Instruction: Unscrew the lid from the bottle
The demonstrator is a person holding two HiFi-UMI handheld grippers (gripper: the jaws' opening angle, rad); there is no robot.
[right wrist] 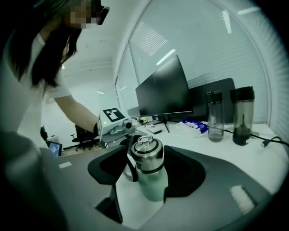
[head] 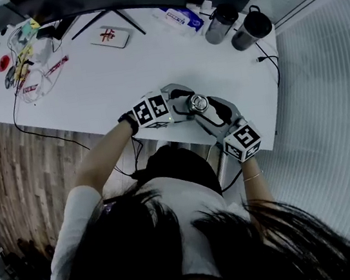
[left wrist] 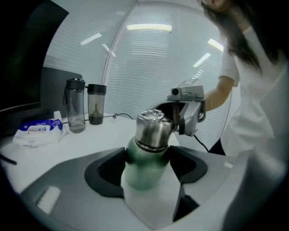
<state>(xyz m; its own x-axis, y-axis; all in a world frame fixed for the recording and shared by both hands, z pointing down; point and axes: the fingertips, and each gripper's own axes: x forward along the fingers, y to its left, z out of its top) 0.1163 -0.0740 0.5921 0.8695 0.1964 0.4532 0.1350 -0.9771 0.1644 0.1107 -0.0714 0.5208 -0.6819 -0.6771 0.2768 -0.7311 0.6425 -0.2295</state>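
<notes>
White curved desk (head: 119,72) against slatted blinds; black monitor (right wrist: 162,90), blue-and-white wipes pack (left wrist: 38,131) and two clear dark-capped tumblers (left wrist: 76,106) stood towards its far side. Pale green metal bottle (left wrist: 144,173) sat at desk's near edge, between the two grippers, rounded steel screw lid (right wrist: 146,155) on top. Left gripper (left wrist: 148,158) was clamped on the bottle's green shoulder, both pads pressing. Right gripper (right wrist: 148,162) faced it from the opposite side, jaws wide, pads closed against the lid
</notes>
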